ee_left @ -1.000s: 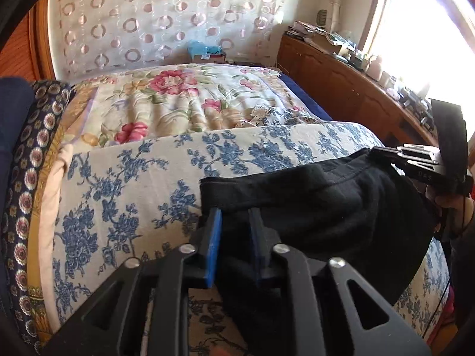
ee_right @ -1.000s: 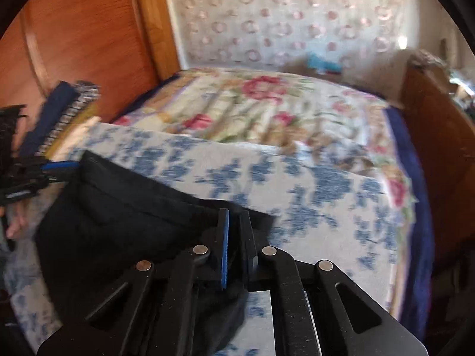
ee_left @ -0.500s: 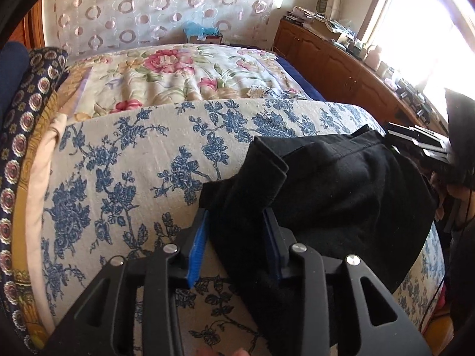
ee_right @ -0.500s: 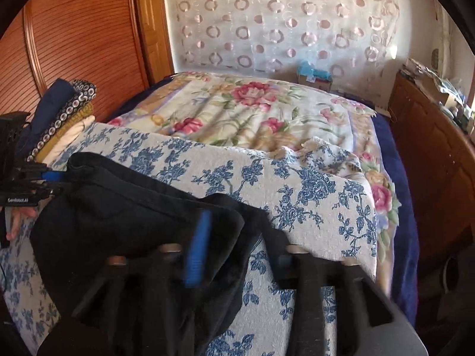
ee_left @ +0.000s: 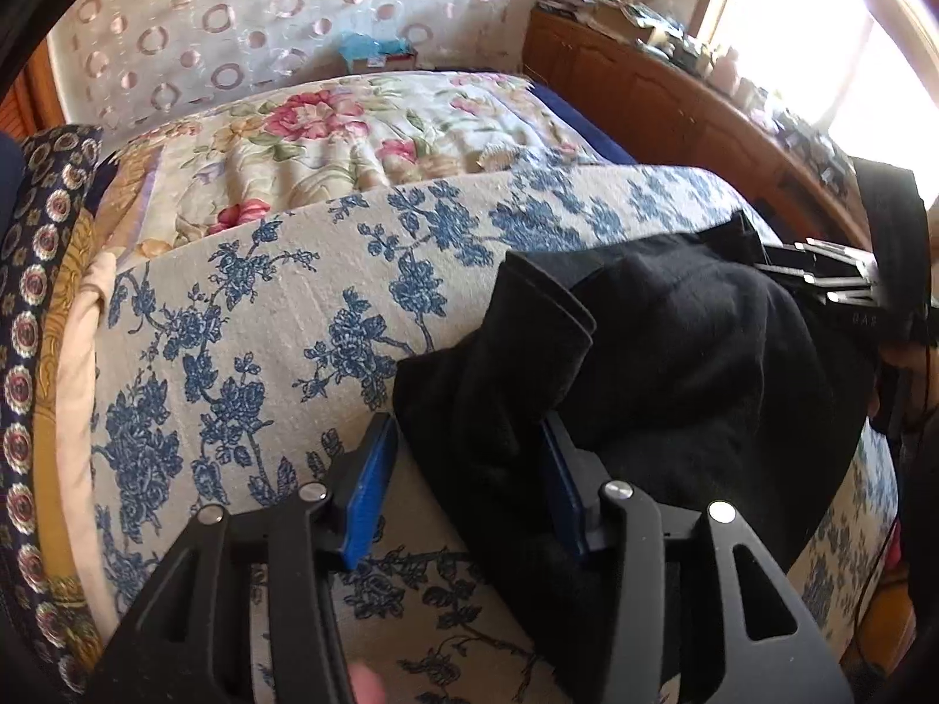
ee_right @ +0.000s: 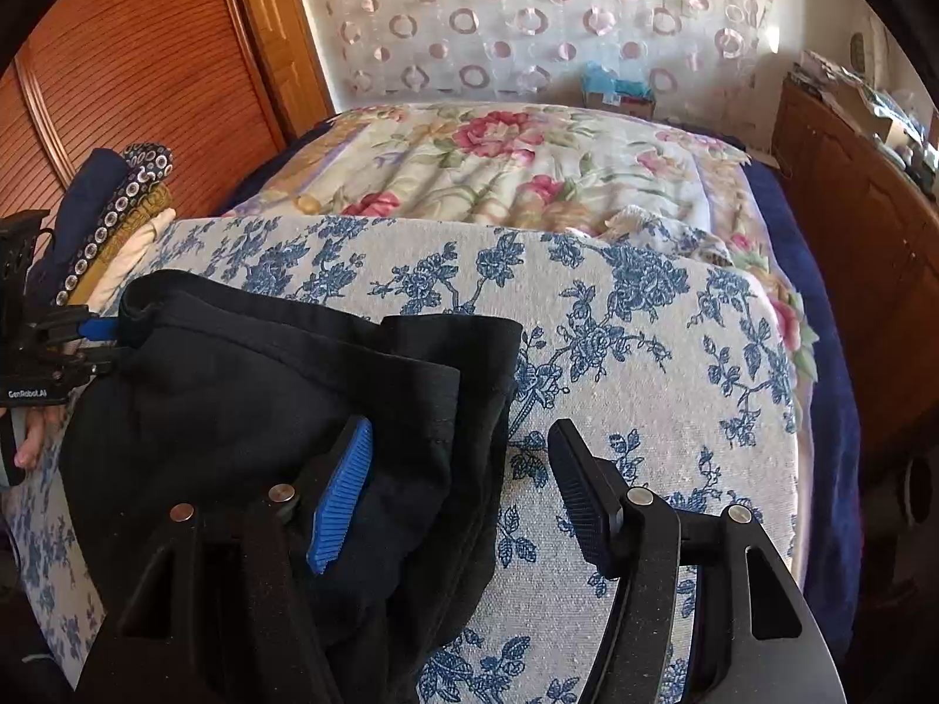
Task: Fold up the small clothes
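Both hand-held grippers are spread wide over the bed right now. The left hand-held gripper (ee_left: 463, 481) has its blue-padded fingers (ee_left: 367, 487) parted, and a raised fold of the black garment (ee_left: 675, 364) sits loose between them, touching the far pad but not pinched. The right hand-held gripper (ee_right: 458, 493) is spread just as wide, one blue pad resting on the garment's (ee_right: 246, 399) near corner, the other finger over the blue-flowered blanket (ee_right: 616, 340) beside it. The garment lies bunched on that blanket, stretching between the two tools, its hem doubled ahead of the right one. Beyond the fingertips lies a pink-rose quilt (ee_right: 516, 158); off to the left of the right hand-held gripper, a stack of folded cloths (ee_right: 117, 205).
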{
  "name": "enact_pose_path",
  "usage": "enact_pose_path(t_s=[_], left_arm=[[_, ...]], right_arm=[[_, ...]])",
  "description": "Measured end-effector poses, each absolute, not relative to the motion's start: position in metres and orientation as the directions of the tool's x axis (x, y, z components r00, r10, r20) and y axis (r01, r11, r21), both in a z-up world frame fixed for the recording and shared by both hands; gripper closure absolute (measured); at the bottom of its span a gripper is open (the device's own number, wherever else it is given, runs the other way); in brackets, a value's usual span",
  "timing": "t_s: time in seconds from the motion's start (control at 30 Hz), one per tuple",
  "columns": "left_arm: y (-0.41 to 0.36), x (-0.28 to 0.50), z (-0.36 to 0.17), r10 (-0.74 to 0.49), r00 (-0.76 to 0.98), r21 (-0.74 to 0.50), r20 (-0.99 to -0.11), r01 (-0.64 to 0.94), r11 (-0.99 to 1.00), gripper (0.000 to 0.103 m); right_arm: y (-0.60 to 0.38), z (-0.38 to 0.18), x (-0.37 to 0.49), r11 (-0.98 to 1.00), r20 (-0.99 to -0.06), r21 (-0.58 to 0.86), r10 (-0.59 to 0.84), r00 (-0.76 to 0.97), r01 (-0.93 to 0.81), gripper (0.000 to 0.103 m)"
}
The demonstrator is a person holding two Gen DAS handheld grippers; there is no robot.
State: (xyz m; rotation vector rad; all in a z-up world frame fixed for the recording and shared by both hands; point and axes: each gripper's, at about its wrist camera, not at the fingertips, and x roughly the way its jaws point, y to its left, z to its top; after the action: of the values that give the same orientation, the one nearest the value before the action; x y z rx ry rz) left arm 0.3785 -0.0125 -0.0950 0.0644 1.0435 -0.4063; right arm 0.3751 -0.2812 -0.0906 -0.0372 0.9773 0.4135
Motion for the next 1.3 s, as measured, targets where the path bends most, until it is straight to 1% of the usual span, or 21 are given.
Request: enact_pose_path(t_s=[0.27, 0.33, 0.4, 0.43, 0.47, 0.5, 0.53, 0.57, 0.6, 0.73, 0.87, 1.1, 1.3], left_arm=[[-0.013, 0.382, -0.096, -0.295, 0.429, -0.136, -0.854, 0.364, 0.922, 0.052], [-0.012, 0.383, -0.096, -0.301, 0.432, -0.141, -0.85, 0.364, 0.921, 0.052], [-0.011, 0.383, -0.096, -0.317, 0.444, -0.155, -0.838, 0.363, 0.919, 0.053], [-0.009, 0.383, -0.097, -0.325, 0.449, -0.161, -0.833, 0.365, 0.917, 0.053], [-0.008, 0.382, -0.097, -0.343, 0.45, -0.179, -0.825, 0.368, 0.912, 0.059], [-0.008, 0.382, -0.097, -0.367, 0.443, -0.204, -0.818, 0.373, 0.905, 0.07], [-0.007, 0.381, -0.097, -0.388, 0.44, -0.23, -0.81, 0.371, 0.9, 0.072], [-0.007, 0.38, -0.097, -0.403, 0.438, -0.245, -0.804, 0.374, 0.895, 0.083], [-0.007, 0.377, -0.095, -0.421, 0.44, -0.26, -0.793, 0.382, 0.887, 0.086], [-0.004, 0.363, -0.083, -0.436, 0.482, -0.265, -0.76, 0.384, 0.885, 0.088], [0.0, 0.343, -0.054, -0.465, 0.533, -0.281, -0.707, 0.393, 0.876, 0.089], [0.004, 0.306, -0.002, -0.475, 0.613, -0.255, -0.632, 0.413, 0.874, 0.089], [0.017, 0.278, 0.038, -0.458, 0.68, -0.22, -0.572, 0.411, 0.885, 0.09]], right_arm=[[-0.28, -0.094, 0.376, 0.918, -0.807, 0.166, 0.336, 0.485, -0.36, 0.039], [-0.28, -0.094, 0.375, 0.915, -0.806, 0.172, 0.344, 0.482, -0.366, 0.041], [-0.278, -0.094, 0.373, 0.9, -0.801, 0.198, 0.376, 0.465, -0.387, 0.059], [-0.278, -0.094, 0.374, 0.894, -0.799, 0.212, 0.391, 0.457, -0.394, 0.062], [-0.277, -0.093, 0.373, 0.891, -0.799, 0.217, 0.397, 0.453, -0.398, 0.065], [-0.276, -0.093, 0.373, 0.887, -0.797, 0.222, 0.405, 0.448, -0.406, 0.072], [-0.276, -0.093, 0.372, 0.879, -0.793, 0.237, 0.421, 0.44, -0.415, 0.077], [-0.276, -0.093, 0.372, 0.865, -0.786, 0.266, 0.45, 0.424, -0.426, 0.086], [-0.276, -0.093, 0.372, 0.861, -0.782, 0.273, 0.458, 0.422, -0.43, 0.09], [-0.27, -0.085, 0.36, 0.862, -0.763, 0.243, 0.453, 0.461, -0.444, 0.093], [-0.272, -0.063, 0.345, 0.864, -0.713, 0.249, 0.469, 0.521, -0.437, 0.093], [-0.264, -0.018, 0.321, 0.863, -0.63, 0.228, 0.484, 0.607, -0.451, 0.094], [-0.248, 0.009, 0.315, 0.854, -0.583, 0.209, 0.5, 0.64, -0.477, 0.095]])
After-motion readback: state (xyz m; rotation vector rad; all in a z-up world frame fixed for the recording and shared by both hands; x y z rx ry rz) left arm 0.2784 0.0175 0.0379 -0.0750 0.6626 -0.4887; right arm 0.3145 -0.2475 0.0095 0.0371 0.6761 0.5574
